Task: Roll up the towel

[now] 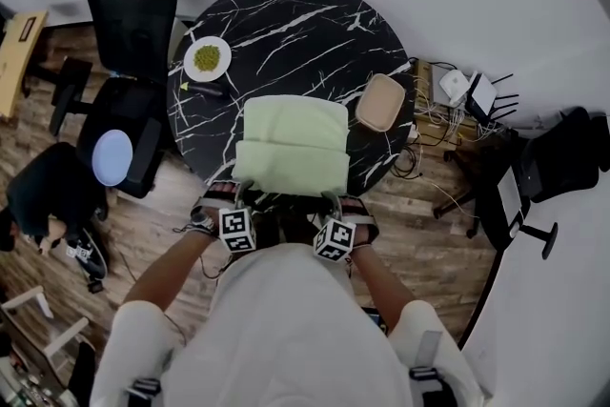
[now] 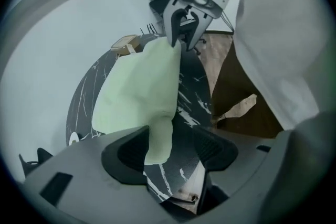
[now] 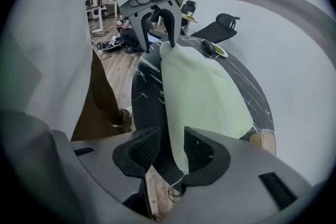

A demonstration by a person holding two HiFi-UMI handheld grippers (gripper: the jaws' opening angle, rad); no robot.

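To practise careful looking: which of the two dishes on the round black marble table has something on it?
The round white plate, holding something green; the beige rounded-square dish looks empty.

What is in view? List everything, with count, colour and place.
Table: one, black marbled, centre.
Towel: one, pale green, partly folded, table's near edge.
Plate: one, white with green contents, table's left side.
Dish: one, tan, table's right side.
Office chairs: two, black, left and right of table.
Disc: one, light blue, left chair's seat.
Left gripper: grey, jaws apart around a towel corner.
Right gripper: grey, jaws apart around the other corner.
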